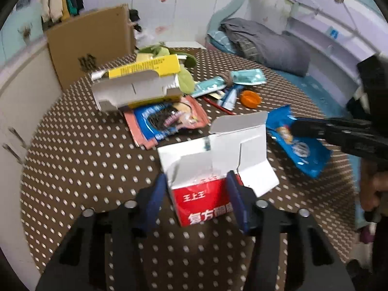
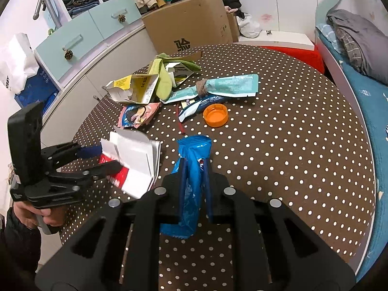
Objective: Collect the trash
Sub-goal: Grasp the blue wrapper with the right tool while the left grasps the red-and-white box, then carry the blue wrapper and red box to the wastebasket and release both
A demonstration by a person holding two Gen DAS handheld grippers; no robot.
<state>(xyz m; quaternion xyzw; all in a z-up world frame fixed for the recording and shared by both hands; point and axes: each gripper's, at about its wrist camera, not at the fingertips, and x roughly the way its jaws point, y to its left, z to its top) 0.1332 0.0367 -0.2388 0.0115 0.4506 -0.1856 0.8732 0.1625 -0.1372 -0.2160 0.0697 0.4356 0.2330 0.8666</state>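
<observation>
My left gripper [image 1: 197, 181] is shut on a red and white carton [image 1: 206, 169] with its flaps torn open, held above the table; it also shows in the right wrist view [image 2: 135, 162]. My right gripper [image 2: 195, 163] is shut on a blue snack wrapper [image 2: 192, 169], which also shows in the left wrist view [image 1: 298, 143]. More trash lies at the back of the round polka-dot table [image 2: 291, 157]: a yellow carton [image 1: 143, 82], a pink and blue wrapper [image 1: 167, 121], teal packets [image 2: 230, 84] and an orange cap [image 2: 215, 115].
A large cardboard box [image 2: 191, 24] stands behind the table. A white cabinet with blue drawers [image 2: 80, 38] runs along the left. A bed with grey bedding [image 1: 266, 43] lies to the right. A green cloth [image 2: 162, 77] lies among the trash.
</observation>
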